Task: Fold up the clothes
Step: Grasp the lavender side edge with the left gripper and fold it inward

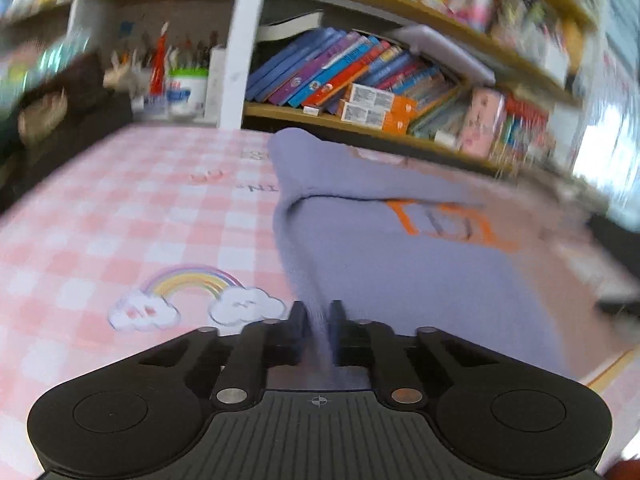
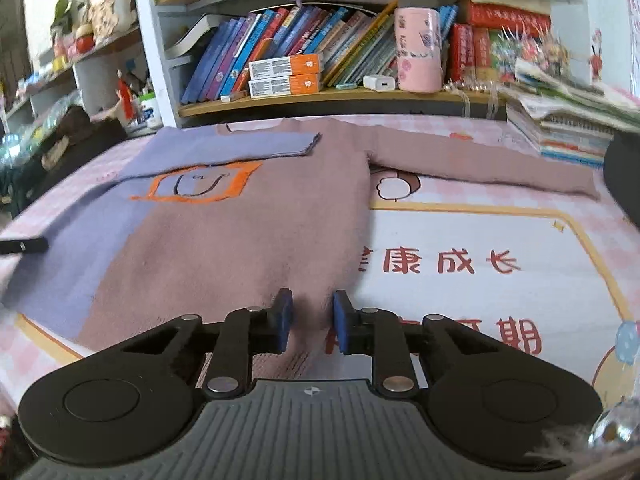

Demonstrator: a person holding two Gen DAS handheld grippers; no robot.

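Observation:
A sweater, half lavender and half mauve [image 2: 224, 240], lies flat on the pink checked cloth with an orange square motif [image 2: 200, 184] on its chest. Its lavender sleeve [image 2: 240, 142] is folded across the chest, while the mauve sleeve [image 2: 480, 164] stretches out to the right. My left gripper [image 1: 318, 326] is shut on the sweater's lavender side edge [image 1: 320, 320], and the fabric rises from the table into the jaws. My right gripper [image 2: 312, 318] is open just above the mauve bottom hem, with nothing pinched between its blue pads [image 2: 284, 320].
A bookshelf [image 2: 320, 96] packed with books runs along the table's far edge. A stack of books [image 2: 568, 128] sits at the right, near the mauve cuff. A pen pot [image 1: 188, 88] and clutter stand at the far left. The cloth shows a rainbow print [image 1: 192, 292].

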